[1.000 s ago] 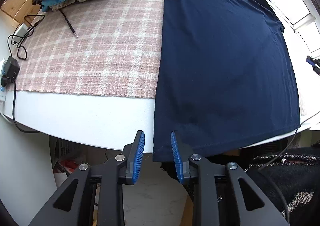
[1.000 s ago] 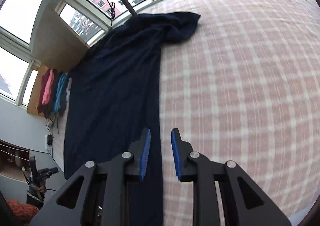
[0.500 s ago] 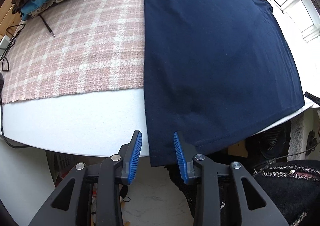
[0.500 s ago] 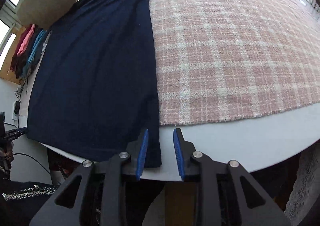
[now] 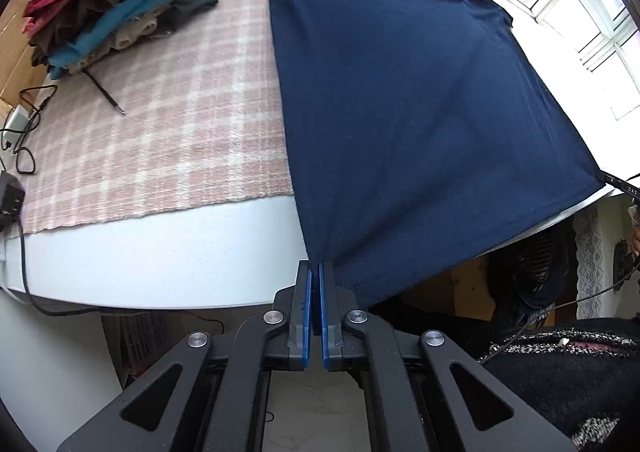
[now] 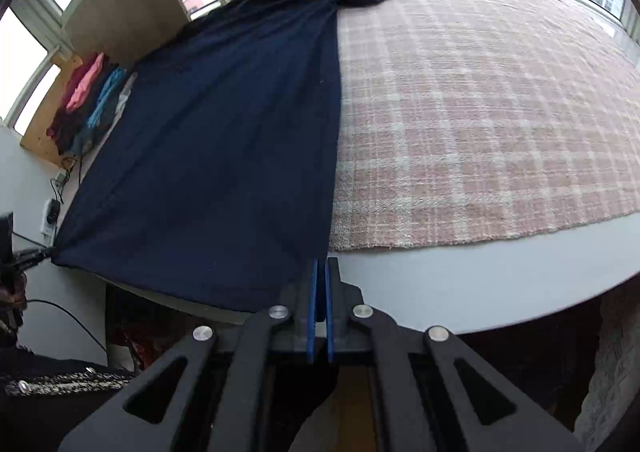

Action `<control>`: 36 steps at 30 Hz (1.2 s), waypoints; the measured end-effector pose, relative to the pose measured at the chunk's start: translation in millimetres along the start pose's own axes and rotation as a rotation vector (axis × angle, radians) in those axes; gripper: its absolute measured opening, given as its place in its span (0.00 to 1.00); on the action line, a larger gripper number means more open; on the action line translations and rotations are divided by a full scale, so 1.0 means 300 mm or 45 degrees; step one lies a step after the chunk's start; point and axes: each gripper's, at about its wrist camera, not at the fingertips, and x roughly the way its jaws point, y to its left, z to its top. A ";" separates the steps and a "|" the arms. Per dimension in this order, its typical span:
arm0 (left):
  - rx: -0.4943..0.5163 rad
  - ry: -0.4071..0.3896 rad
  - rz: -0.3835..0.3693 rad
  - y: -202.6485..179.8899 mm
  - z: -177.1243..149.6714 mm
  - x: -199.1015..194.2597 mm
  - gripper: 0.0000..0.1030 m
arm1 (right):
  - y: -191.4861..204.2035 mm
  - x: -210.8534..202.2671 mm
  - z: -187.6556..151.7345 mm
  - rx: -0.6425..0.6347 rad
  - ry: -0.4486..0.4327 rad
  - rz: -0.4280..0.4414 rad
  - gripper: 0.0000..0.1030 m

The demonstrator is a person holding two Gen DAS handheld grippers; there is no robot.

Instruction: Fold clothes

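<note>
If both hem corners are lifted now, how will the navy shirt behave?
Probably floppy: the shirt drapes limply over the table edge. Likely light, since it lies thin and flat. It may sag between the left hand-held gripper and the right one.

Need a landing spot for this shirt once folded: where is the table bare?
Free: the plaid cloth right of the navy shirt, out to the windows, and a narrower patch between the shirt and the clothes pile. Crowded: that pile and the cables at the left edge.

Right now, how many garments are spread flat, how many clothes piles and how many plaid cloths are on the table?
Navy T-shirt, spread flat: 1
Pile of folded clothes: 1
Pink plaid cloth: 1
Total: 3
</note>
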 end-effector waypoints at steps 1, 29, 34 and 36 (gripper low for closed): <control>0.004 -0.002 0.002 -0.003 -0.013 -0.004 0.03 | -0.021 0.013 -0.009 0.036 0.022 -0.006 0.03; -0.242 -0.225 0.152 0.233 0.555 -0.155 0.23 | 0.663 -0.052 0.921 -0.626 -0.163 0.200 0.14; -0.203 -0.276 0.159 0.183 0.745 -0.057 0.23 | 1.021 0.220 1.040 -0.728 -0.040 0.274 0.14; -0.158 -0.303 0.159 0.173 0.840 -0.016 0.23 | 1.149 0.317 1.098 -0.779 -0.017 0.288 0.13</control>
